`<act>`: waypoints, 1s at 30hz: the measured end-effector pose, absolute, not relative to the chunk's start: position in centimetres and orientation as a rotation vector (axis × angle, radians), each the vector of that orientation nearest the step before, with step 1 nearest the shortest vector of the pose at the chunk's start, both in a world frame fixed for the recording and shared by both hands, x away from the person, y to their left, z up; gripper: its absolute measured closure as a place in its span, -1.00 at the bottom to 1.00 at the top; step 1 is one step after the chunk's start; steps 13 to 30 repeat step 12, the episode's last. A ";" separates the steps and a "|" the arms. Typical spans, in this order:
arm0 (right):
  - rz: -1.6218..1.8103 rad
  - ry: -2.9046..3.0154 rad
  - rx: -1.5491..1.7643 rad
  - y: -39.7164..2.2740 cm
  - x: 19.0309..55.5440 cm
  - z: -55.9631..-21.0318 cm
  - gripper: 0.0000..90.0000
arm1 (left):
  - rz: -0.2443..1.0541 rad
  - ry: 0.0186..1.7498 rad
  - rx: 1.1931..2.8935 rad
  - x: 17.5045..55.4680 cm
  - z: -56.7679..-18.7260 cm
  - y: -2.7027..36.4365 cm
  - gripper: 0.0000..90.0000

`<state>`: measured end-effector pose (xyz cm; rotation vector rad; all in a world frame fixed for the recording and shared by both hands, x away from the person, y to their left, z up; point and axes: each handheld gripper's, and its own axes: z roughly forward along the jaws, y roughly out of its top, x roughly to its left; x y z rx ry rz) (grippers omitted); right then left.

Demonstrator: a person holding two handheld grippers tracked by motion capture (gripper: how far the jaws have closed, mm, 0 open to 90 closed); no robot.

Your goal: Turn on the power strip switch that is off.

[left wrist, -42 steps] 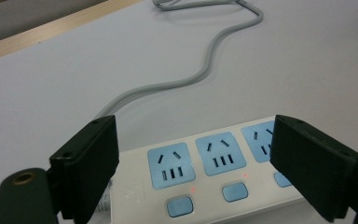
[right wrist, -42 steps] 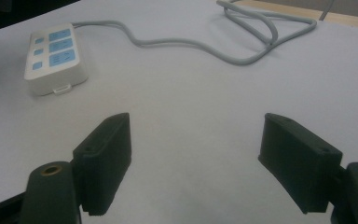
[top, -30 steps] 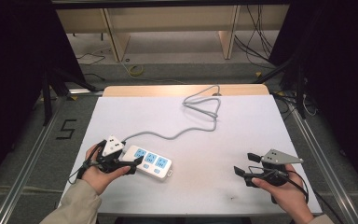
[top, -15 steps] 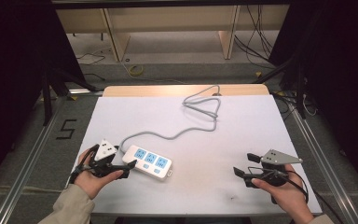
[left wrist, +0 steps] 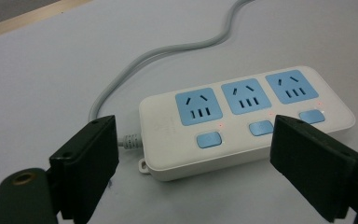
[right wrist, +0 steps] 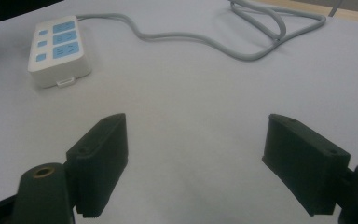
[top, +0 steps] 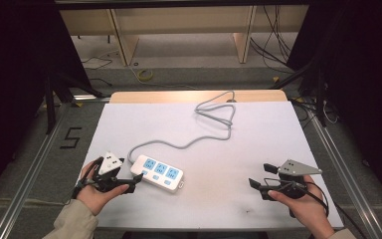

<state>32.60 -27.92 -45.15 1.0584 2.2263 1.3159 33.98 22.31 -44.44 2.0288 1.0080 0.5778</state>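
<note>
A white power strip [top: 157, 172] lay on the tabletop [top: 258, 144], its grey cord [top: 214, 119] looping away from it toward the far edge. The left claw [top: 127, 174] stood wide just beside the strip's cord end, holding nothing. The right claw [top: 261, 175] sat well apart from the strip, also wide and empty.

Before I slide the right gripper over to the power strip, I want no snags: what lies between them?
In the high view, only bare white tabletop lies between the right gripper and the power strip. Its grey cable runs farther back.
</note>
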 end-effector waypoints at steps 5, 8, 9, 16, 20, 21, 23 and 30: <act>1.314 2.226 1.061 -27.9 32.6 -45.1 -0.51 | 0.575 1.003 2.035 34.0 -44.5 22.1 -0.67; 1.312 2.229 1.058 -28.0 32.6 -45.1 -0.51 | 0.577 0.998 2.039 34.0 -44.6 22.0 -0.67; 1.312 2.228 1.059 -28.0 32.6 -45.1 -0.51 | 0.576 0.998 2.040 34.0 -44.5 21.9 -0.66; 1.314 2.228 1.059 -28.0 32.6 -45.2 -0.51 | 0.572 0.995 2.043 34.1 -44.6 21.9 -0.67; 1.314 2.228 1.059 -28.0 32.6 -45.2 -0.51 | 0.572 0.995 2.043 34.1 -44.6 21.9 -0.67; 1.314 2.228 1.059 -28.0 32.6 -45.2 -0.51 | 0.572 0.995 2.043 34.1 -44.6 21.9 -0.67; 1.314 2.228 1.059 -28.0 32.6 -45.2 -0.51 | 0.572 0.995 2.043 34.1 -44.6 21.9 -0.67; 1.314 2.228 1.059 -28.0 32.6 -45.2 -0.51 | 0.572 0.995 2.043 34.1 -44.6 21.9 -0.67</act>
